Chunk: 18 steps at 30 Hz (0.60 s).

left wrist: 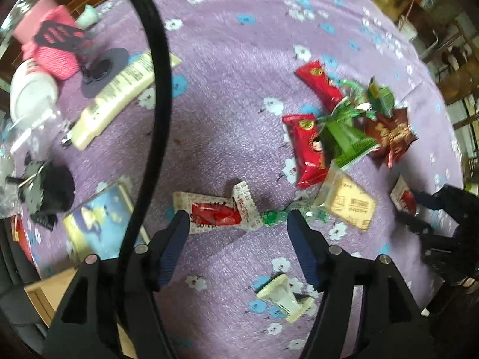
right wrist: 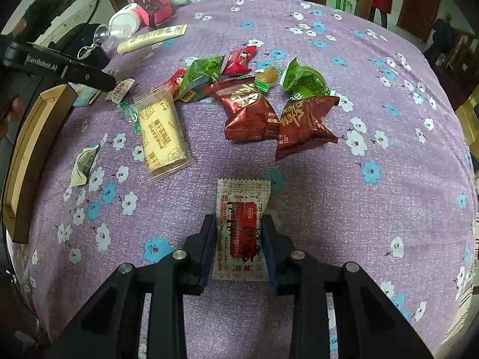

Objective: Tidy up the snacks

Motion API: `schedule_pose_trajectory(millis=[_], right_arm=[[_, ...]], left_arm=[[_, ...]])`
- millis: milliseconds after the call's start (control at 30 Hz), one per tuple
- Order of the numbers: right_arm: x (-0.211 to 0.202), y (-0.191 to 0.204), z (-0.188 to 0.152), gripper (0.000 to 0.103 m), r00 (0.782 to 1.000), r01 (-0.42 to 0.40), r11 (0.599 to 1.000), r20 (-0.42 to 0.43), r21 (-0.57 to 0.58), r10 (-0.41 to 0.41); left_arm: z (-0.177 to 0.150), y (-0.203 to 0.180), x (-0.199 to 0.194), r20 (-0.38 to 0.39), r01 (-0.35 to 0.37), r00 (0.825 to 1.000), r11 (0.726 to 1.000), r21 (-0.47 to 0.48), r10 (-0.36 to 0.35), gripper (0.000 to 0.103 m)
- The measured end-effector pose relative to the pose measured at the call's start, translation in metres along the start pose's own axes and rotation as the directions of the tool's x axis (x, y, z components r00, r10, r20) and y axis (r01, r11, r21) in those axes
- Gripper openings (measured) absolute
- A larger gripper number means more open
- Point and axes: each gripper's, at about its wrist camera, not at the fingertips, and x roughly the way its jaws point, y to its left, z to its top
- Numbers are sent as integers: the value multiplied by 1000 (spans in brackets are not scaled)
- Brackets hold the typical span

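My left gripper [left wrist: 238, 218] points down at the purple flowered tablecloth [left wrist: 227, 104] and stands open. A white packet with a red middle [left wrist: 218, 212] lies flat between its fingertips, and the pads do not press it. My right gripper [right wrist: 239, 224] is shut on a similar white-and-red packet [right wrist: 242, 197], whose far end rests on the cloth. A loose heap of red, green and maroon snack packets [right wrist: 248, 110] lies mid-table, with a yellow biscuit pack [right wrist: 161, 134] to its left. In the left wrist view the right gripper [left wrist: 419, 206] shows at the right edge.
A wooden box [right wrist: 30, 155] stands at the table's left edge. A pale small packet [right wrist: 83, 164] lies near it. At the far left corner are a pink holder [right wrist: 155, 3], a white cup [right wrist: 124, 19] and a long cream tube [right wrist: 152, 37]. A black cable [left wrist: 158, 89] crosses the left wrist view.
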Motion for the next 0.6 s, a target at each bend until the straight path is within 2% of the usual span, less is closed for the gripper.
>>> schedule_pose_trajectory(millis=[100,233,300,333,400,600], right_arm=[[1,0,1,31,1000,4,1000,-3,12,-4],[2,1,3,32,1000,15,1000,-12,17,-15],[3,1,4,32,1000,22,1000,-15,21,-22],[3,2,4,32,1000,25,999,-16,24,-24],[3,2,5,32,999,31,999,-17,33,-31],[4,4,5,32,999,48,998,-8,48,-48]], left_arm=[[6,3,13,-18,-28,999,1000,11,29,68],[15,10,23,-44,1,999,1000,24,0,68],[17,11,31,-76,-8,997,998,55,12,69],[19,13,35,-88,6,996,998,56,-2,72],[20,18,41,-103,37,994,999,10,-36,75],[8,26,41,-87,47,995,998,-53,-51,74]])
